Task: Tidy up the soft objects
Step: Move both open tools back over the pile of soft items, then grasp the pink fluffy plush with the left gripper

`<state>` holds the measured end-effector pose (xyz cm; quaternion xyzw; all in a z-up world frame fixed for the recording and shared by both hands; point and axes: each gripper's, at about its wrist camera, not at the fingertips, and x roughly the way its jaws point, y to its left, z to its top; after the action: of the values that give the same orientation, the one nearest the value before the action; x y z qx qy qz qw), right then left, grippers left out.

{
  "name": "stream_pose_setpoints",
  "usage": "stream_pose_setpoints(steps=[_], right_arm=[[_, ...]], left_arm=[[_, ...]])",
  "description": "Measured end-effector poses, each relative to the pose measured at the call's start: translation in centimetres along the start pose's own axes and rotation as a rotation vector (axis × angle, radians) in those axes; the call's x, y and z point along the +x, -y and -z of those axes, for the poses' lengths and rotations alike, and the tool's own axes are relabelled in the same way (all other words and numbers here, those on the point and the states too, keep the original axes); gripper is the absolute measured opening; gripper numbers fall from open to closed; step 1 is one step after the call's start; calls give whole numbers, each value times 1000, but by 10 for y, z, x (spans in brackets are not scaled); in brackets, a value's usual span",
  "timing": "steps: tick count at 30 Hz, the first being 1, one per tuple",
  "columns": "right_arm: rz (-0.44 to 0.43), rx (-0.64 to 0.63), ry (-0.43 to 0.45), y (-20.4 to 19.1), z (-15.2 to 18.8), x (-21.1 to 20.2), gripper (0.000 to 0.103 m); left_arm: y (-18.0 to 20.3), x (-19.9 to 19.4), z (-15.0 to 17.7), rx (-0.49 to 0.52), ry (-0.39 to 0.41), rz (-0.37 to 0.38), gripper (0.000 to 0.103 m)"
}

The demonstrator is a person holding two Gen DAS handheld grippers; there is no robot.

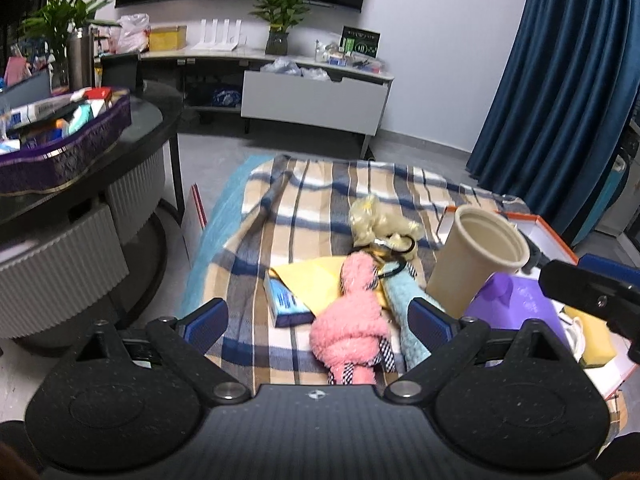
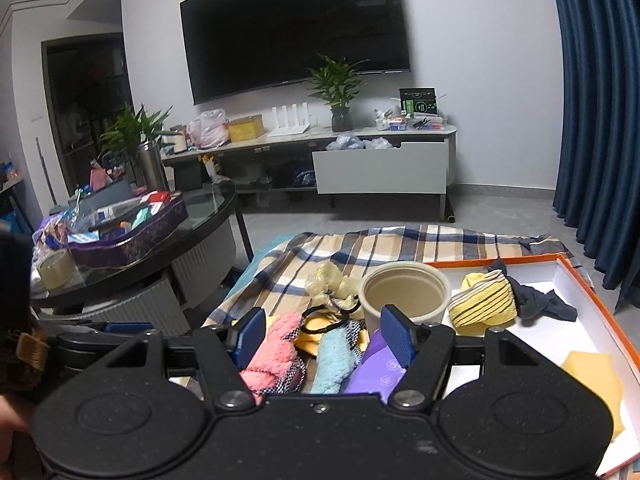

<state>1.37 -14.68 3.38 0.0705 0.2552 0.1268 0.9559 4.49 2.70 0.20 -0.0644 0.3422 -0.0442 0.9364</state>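
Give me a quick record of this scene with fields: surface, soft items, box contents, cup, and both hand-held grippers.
surface: plaid blanket
soft items on blanket: pink plush, blue plush, pale yellow toy, black hair ties
box contents: striped yellow cloth, dark cloth, yellow sponge
cup: beige, upright, empty as far as visible
left hand-held gripper: open, above the pink plush, holding nothing
right hand-held gripper: open, holding nothing
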Motion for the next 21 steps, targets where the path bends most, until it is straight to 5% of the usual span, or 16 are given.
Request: stream_pose_setpoints(steps=[13,15,19,21], right_arm=[[17,2,-24,7,3,11,77],[21,-1,-37,8,3,14,77],[19,-16,-74,8,1,22,77],[5,-43,-100,4,0,28,78]], left_arm=[[21,67,16,92,-77,10,96],[20,75,17,95,-84,8,89],[9,81,18,59,-104,77,56],[5,77,19,46,-98,103,54]])
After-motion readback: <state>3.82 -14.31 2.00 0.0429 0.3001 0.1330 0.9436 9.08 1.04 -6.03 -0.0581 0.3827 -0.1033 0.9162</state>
